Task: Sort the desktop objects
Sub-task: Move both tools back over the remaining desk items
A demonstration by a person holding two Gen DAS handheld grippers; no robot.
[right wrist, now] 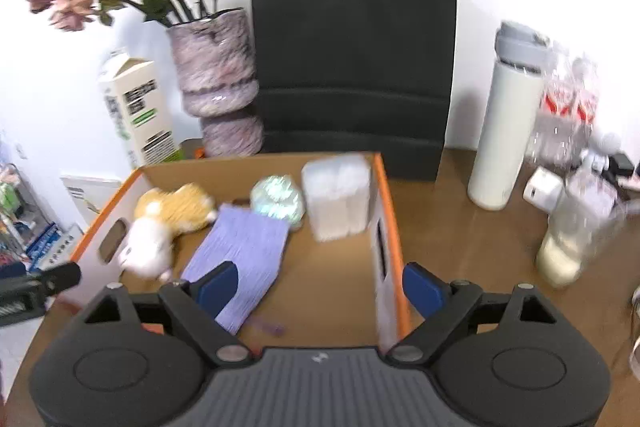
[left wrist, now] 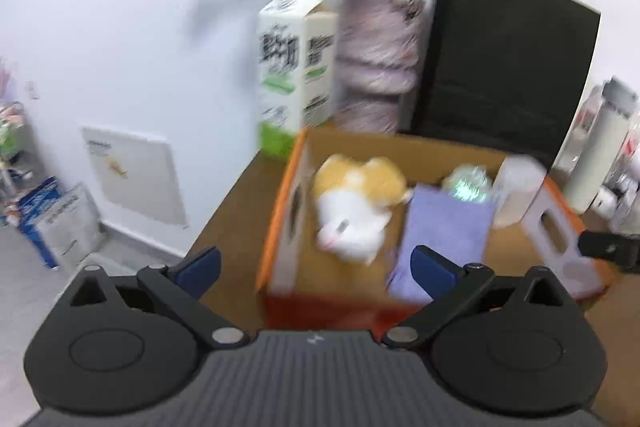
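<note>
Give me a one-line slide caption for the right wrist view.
Open right gripper above cardboard box holding plush toy, purple cloth, tissue pack.

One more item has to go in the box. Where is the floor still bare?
Inside the box, bare floor lies between the purple cloth and the right wall, in front of the white pack. The left half is crowded with the plush toy, the cloth and a shiny ball.

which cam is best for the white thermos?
Right wrist view. The white thermos stands whole and fairly sharp on the table, right of the cardboard box. The left wrist view catches it only blurred at the right edge.
</note>
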